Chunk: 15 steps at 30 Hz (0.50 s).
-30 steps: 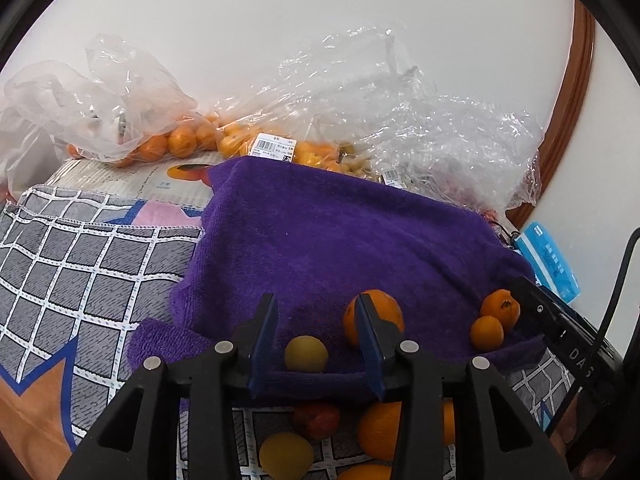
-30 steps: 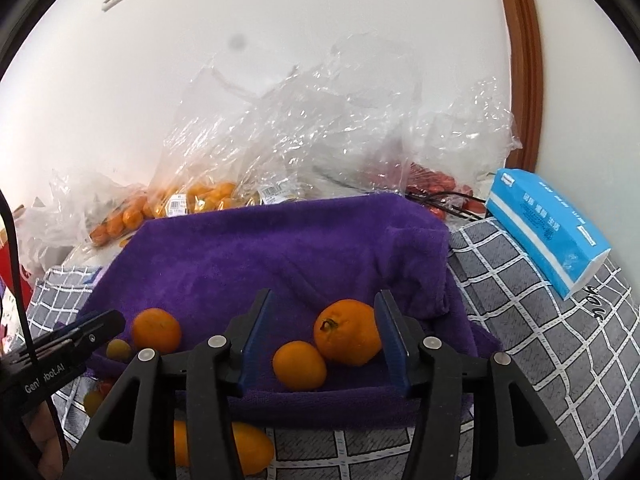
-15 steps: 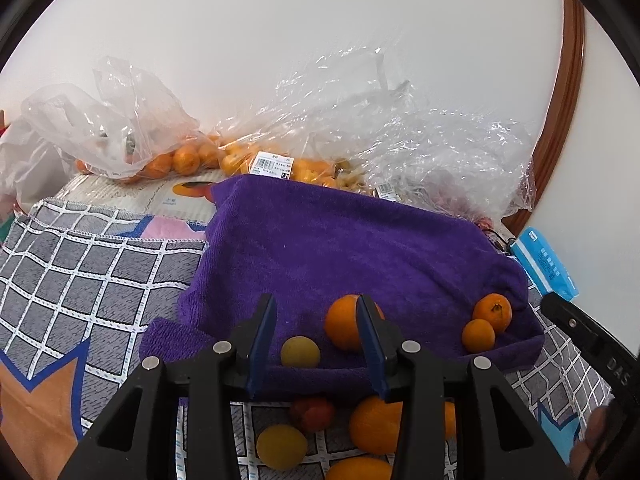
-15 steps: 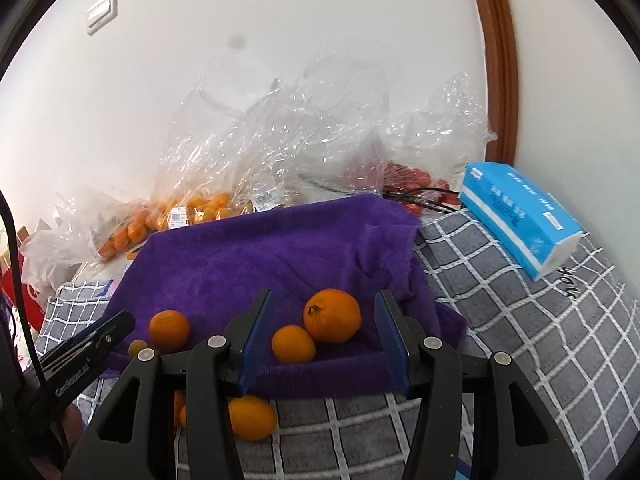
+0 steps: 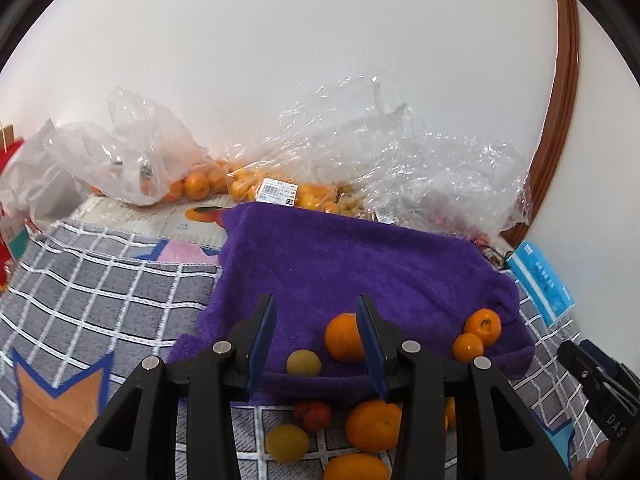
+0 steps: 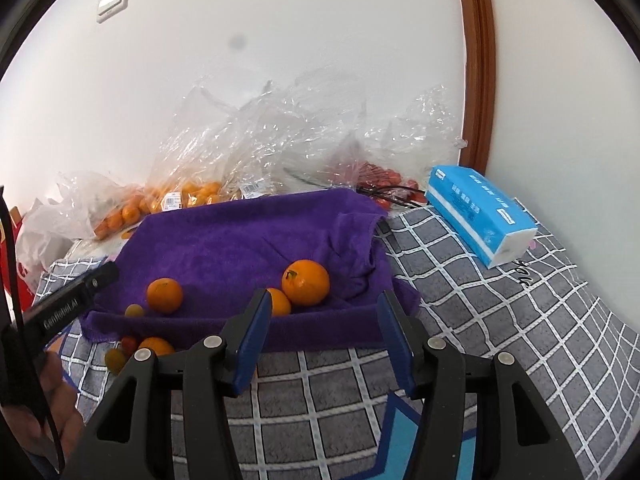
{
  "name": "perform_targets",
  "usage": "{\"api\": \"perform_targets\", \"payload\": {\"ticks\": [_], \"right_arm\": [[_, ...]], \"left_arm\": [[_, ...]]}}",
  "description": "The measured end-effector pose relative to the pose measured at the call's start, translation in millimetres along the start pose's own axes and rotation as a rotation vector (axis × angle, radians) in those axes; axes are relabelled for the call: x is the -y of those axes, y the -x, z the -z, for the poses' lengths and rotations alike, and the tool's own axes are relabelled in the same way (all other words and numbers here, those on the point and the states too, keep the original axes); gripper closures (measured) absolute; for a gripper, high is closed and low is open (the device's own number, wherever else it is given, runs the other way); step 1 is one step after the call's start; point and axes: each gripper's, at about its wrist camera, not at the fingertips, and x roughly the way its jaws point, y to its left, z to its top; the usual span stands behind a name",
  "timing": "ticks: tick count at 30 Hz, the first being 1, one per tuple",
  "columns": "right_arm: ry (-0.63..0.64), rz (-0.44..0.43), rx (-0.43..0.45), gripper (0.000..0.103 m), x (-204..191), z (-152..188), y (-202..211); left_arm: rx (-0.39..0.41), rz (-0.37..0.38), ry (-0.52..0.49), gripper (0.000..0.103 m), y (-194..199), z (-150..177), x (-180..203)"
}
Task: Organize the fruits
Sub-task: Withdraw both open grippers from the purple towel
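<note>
A purple towel [image 5: 360,264] lies over the checked cloth. On its front part sit a large orange [image 5: 340,342], a small yellow fruit [image 5: 303,362] and two more oranges [image 5: 483,326] at the right. My left gripper [image 5: 315,308] hovers above the towel's front edge, open, with nothing between its fingers. Loose fruit lies in front of the towel: a red one [image 5: 314,416], a yellow one [image 5: 287,442] and an orange [image 5: 372,426]. My right gripper [image 6: 325,304] is held over the cloth before the towel [image 6: 240,240]; its jaws are opening and hold nothing. The two oranges [image 6: 306,282] lie just beyond it.
Clear plastic bags of oranges [image 5: 192,184] and red fruit [image 6: 380,178] are piled against the white wall behind the towel. A blue tissue pack [image 6: 480,216] lies at the right on the grey checked cloth [image 6: 500,320]. A brown wooden frame [image 6: 476,60] runs up the wall.
Both grippers have drawn back and up from the towel, so the fruit looks smaller and farther. The right gripper has shifted right, and its jaws stand slightly wider.
</note>
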Motion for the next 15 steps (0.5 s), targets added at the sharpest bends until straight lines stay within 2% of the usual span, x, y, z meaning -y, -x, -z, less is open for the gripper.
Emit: {"api": "perform_targets", "payload": {"ticks": [6,9,15], "right_arm": [[-0.024,0.004,0.015,0.048,5,3,11],[-0.043,0.0,-0.009,0.048,7,5,11],[-0.053,-0.022,-0.014,0.048,6,5,24]], "left_arm": [[-0.001,-0.002,-0.045,0.063,22,2,8],[-0.001,-0.019,-0.072,0.061,31,6,10],[-0.021,-0.031,-0.06,0.061,47,13,3]]}}
